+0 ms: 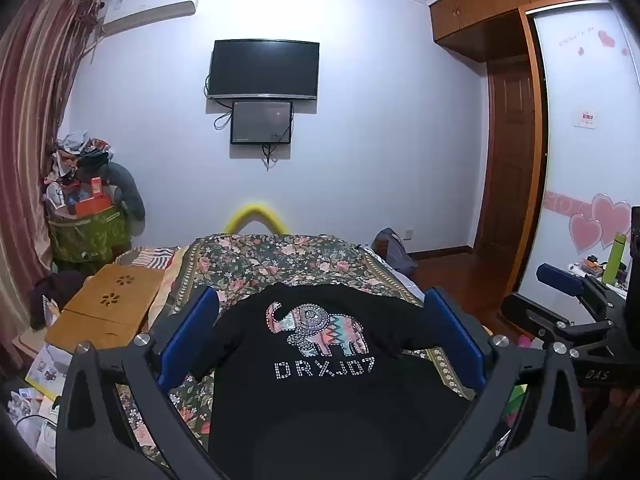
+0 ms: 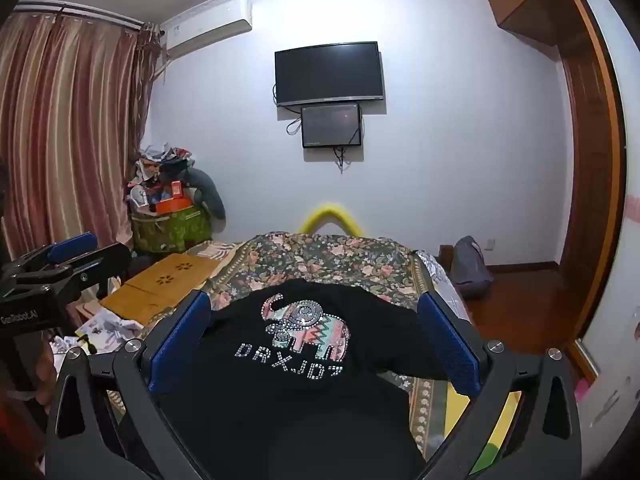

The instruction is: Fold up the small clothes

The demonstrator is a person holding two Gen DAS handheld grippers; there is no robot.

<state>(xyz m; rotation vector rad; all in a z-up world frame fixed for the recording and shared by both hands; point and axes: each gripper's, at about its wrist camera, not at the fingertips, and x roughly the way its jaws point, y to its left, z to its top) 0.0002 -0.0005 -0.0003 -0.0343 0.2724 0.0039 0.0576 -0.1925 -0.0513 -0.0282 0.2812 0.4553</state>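
Observation:
A small black T-shirt (image 1: 320, 380) with a sequin elephant and the letters DRXJD7 lies flat on a floral bed cover (image 1: 260, 264). It also shows in the right wrist view (image 2: 288, 380). My left gripper (image 1: 322, 320) is open and empty, its blue fingers (image 1: 188, 340) spread to either side of the shirt, above it. My right gripper (image 2: 314, 320) is open and empty in the same way, with blue pads (image 2: 450, 344) wide apart. The right gripper shows at the right edge of the left wrist view (image 1: 568, 292). The left gripper shows at the left edge of the right wrist view (image 2: 60, 260).
A wooden lap table (image 1: 108, 308) sits on the bed's left side. A piled green basket (image 1: 86, 236) stands by the curtain. Papers (image 1: 44, 364) lie at the left. A yellow curved tube (image 1: 256, 216) is at the bed's far end. A grey bag (image 2: 470, 264) lies on the floor right.

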